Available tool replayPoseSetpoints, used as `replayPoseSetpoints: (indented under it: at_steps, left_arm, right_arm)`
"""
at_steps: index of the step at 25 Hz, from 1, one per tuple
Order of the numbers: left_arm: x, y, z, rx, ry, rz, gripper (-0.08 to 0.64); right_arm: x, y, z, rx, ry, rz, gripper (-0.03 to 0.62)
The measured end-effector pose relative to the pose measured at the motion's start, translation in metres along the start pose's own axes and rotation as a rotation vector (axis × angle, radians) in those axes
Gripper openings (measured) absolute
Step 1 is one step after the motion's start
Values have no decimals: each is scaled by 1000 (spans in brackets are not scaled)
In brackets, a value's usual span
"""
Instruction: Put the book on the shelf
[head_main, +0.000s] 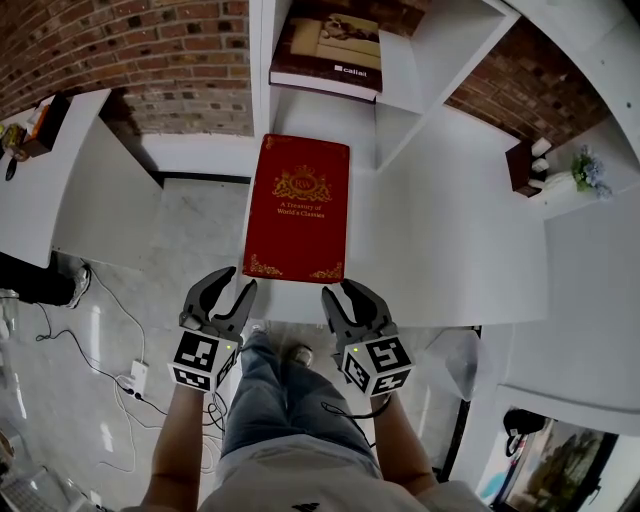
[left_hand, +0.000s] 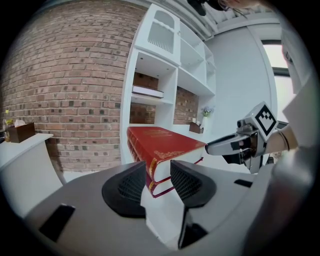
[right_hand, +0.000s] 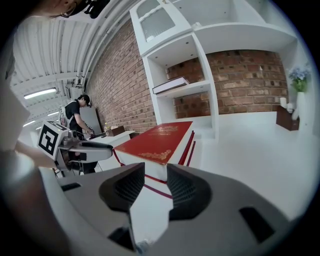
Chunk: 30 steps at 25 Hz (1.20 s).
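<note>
Holding left gripper and right gripper with jaws apart, grabbing nothing, just beside the near end of the red book. Lying flat on the low ledge of the white shelf already, looking nearly done; maybe lifting into a cubby next.

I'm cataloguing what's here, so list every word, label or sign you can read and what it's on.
"A Treasury of World's Classics": gold print on the red book cover.
"callat", as far as it can be made out: white print on the dark book on the shelf.
Gold crest on the red book: letters too small to read.
Cubes on the left gripper and right gripper: square markers, no words.
</note>
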<state>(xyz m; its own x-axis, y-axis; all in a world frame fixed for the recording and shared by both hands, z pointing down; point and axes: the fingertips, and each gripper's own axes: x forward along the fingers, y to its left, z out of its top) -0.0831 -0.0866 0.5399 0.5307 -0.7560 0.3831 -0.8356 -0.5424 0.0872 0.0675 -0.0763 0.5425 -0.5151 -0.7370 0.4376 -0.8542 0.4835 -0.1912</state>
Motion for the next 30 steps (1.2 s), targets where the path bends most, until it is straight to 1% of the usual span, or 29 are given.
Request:
replayPoseSetpoints:
  at_steps: [4, 7, 12, 16, 18, 30]
  left_arm:
    - [4, 1, -5, 12, 18, -15, 150]
    - [7, -1, -14, 17, 59, -35, 155]
    - [12, -1, -13, 24, 58, -49, 161]
    - [16, -1, -10, 30, 29, -65, 166]
    - [18, -2, -10, 27, 29, -73, 169]
    - [24, -1, -13, 21, 40, -94, 172]
  right_arm:
    - [1, -1, 1, 0, 3, -7, 137]
    - [2, -2, 0, -1, 7, -10, 138]
    - [6, -3, -1, -4, 11, -13, 143]
    - [9, -2, -2, -5, 17, -8, 148]
    - [11, -1, -3, -10, 22, -3, 161]
    - [22, 0, -4, -30, 31, 15, 181]
